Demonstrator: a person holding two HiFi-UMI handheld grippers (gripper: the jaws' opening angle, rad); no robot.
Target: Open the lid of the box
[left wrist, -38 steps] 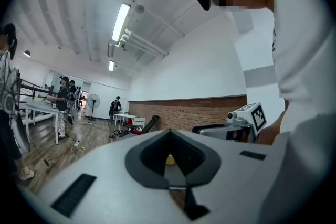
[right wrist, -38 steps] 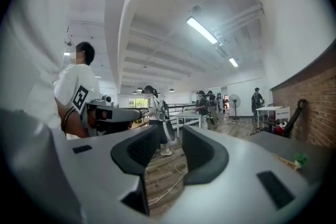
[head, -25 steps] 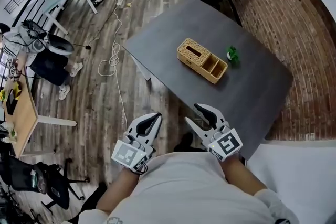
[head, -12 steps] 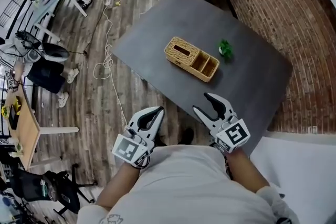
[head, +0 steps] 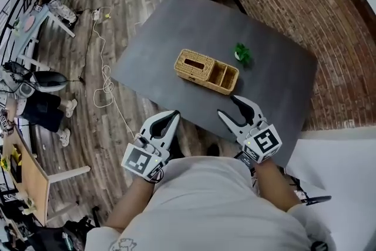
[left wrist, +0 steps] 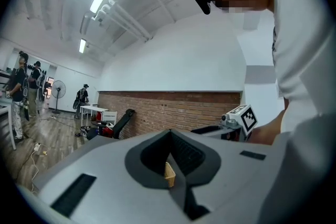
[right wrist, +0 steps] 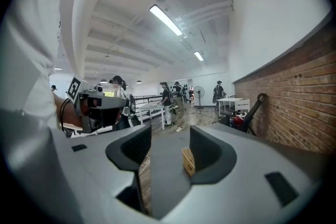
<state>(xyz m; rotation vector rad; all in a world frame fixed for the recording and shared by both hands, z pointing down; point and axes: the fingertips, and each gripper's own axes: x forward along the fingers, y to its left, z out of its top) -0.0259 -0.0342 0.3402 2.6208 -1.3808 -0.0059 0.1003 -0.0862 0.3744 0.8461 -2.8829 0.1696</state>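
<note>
wicker box (head: 205, 70) sits mid grey table (head: 276, 67), lid (head: 194, 63) down, well ahead of both grippers. we note the right gripper (head: 229, 107) has advanced over the near edge, jaws just opened wide, empty. left gripper (head: 171, 117) is pinched together, empty. approach only.

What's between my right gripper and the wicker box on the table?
Only bare grey tabletop, as the head view shows. The right gripper, whose empty jaws have just been opening, hovers at the table's near edge, short of the box.
</note>
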